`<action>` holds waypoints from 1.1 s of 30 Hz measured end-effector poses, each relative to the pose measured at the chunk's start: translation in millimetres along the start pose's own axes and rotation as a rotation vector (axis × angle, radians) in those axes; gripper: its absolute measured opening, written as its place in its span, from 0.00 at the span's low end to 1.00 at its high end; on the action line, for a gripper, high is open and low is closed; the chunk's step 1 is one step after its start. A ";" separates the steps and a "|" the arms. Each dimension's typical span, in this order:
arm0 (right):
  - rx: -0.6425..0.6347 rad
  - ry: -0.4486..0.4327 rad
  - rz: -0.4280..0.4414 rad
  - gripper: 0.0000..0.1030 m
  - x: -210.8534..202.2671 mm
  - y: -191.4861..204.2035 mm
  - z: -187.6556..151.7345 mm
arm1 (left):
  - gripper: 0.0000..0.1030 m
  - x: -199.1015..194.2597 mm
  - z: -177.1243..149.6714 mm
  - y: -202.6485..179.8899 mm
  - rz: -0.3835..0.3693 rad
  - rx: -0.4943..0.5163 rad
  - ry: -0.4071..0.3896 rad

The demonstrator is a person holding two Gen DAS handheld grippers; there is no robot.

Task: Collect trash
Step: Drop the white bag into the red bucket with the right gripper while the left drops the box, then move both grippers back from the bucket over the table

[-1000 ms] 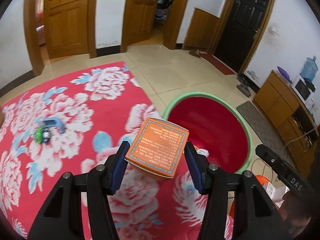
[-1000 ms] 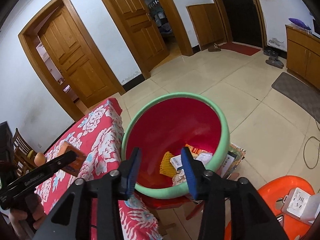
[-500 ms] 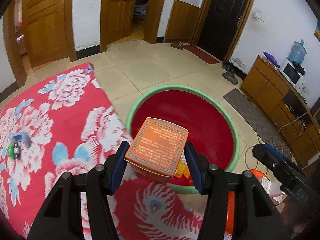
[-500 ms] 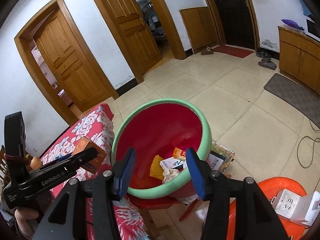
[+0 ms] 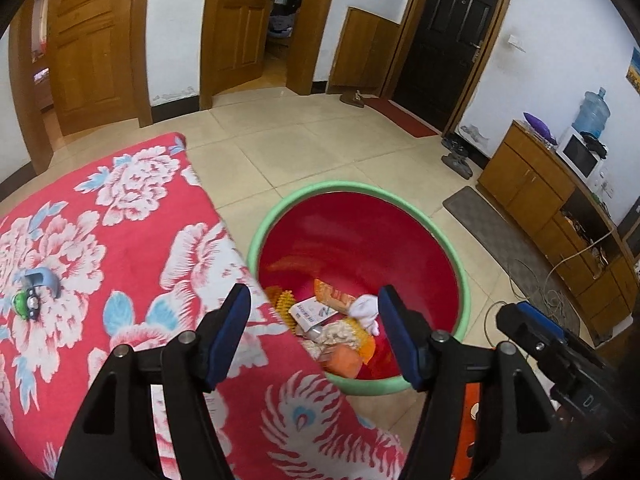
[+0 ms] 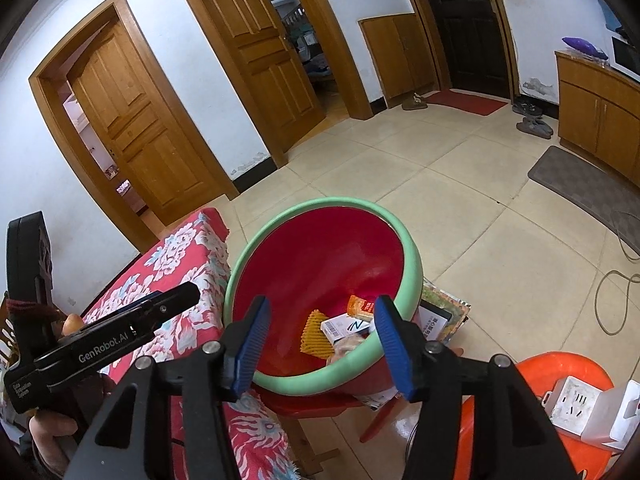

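Beige floor tiles surround the red basin [image 5: 360, 240] – your left gripper [image 5: 314, 330] hangs released above its trash [image 5: 336, 320], beside the floral cloth [image 5: 120, 240]. From the right wrist, your right gripper [image 6: 320, 338] gapes empty at the green rim.

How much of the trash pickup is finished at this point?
Several pieces already lie in the red bin with the green rim: a white carton, an orange packet and crumpled paper. Both the left gripper and right gripper are open and empty. A small green-and-blue toy remains on the red floral cloth.
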State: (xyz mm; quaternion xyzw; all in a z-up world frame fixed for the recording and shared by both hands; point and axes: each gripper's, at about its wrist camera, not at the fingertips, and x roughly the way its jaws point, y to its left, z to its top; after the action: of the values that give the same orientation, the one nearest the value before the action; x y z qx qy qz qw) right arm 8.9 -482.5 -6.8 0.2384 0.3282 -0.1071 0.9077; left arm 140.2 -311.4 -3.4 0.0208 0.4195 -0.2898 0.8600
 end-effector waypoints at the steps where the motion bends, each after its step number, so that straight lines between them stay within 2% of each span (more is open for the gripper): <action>1: -0.001 -0.001 0.002 0.57 0.1 -0.1 -0.1 | 0.64 -2.3 -0.1 4.3 0.010 -0.006 -0.003; 7: -0.018 0.006 0.024 0.59 1.1 11.1 -3.6 | 0.64 -15.1 -1.8 31.0 0.077 -0.039 -0.021; 17: -0.043 0.021 0.046 0.62 4.1 29.2 -7.5 | 0.64 -29.6 -7.2 98.4 0.210 -0.112 -0.031; 28: -0.059 0.032 0.049 0.62 7.5 40.9 -9.0 | 0.64 -42.8 -16.6 173.0 0.342 -0.216 -0.029; 33: -0.065 0.041 0.047 0.63 10.1 44.3 -9.8 | 0.64 -38.6 -20.3 199.5 0.389 -0.251 -0.001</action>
State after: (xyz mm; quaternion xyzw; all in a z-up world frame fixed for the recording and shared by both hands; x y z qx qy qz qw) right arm 26.8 -439.7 -3.9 0.2186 0.3444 -0.0700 0.9103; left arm 210.2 -121.3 -29.6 -0.0063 0.4398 -0.0640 0.8958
